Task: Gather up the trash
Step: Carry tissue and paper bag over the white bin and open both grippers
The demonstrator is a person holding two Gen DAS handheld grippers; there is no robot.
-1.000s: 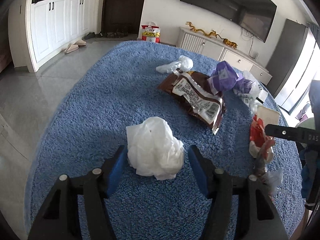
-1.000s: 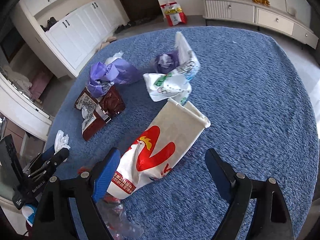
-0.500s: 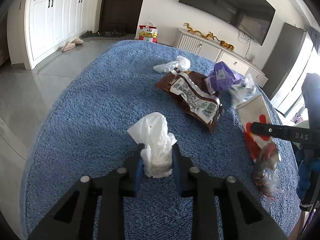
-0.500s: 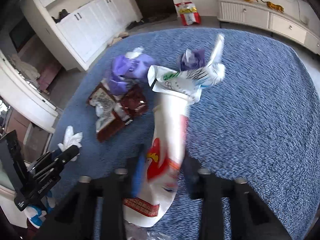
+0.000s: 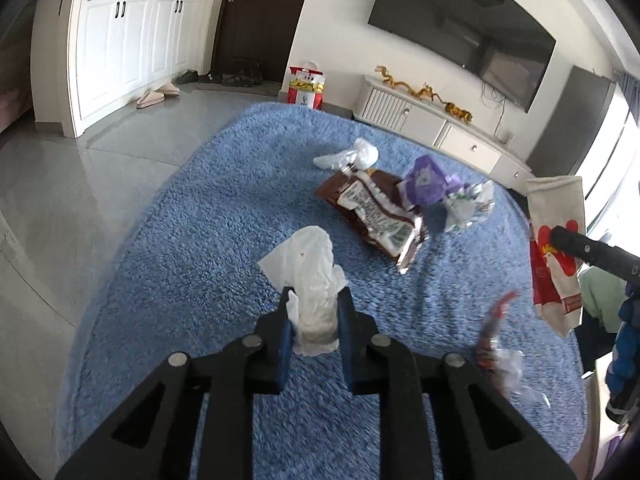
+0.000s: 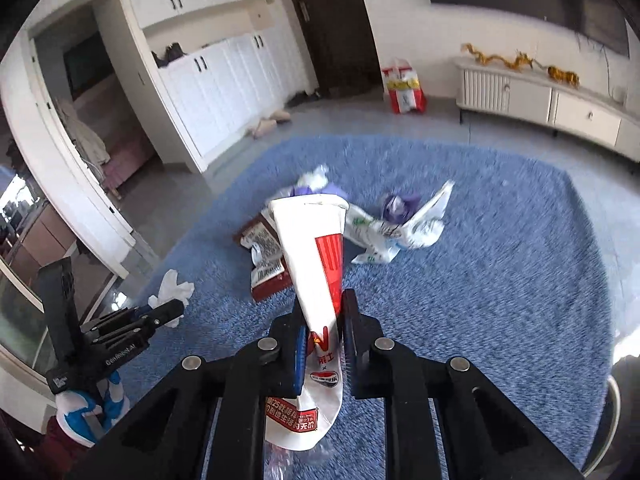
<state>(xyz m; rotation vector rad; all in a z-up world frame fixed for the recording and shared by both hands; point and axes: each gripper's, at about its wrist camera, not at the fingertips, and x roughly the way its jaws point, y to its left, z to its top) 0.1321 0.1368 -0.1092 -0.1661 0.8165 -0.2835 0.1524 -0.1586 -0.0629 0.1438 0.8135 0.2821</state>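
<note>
— So what do your rigs actually look like?

— Both are matte black. Your left gripper [image 5: 314, 320] and right gripper [image 6: 324, 328] each have angular linkage arms, round silver screw heads at the pivots and blue pads inside the jaws. The left one carries small white lettering on its side.
</note>
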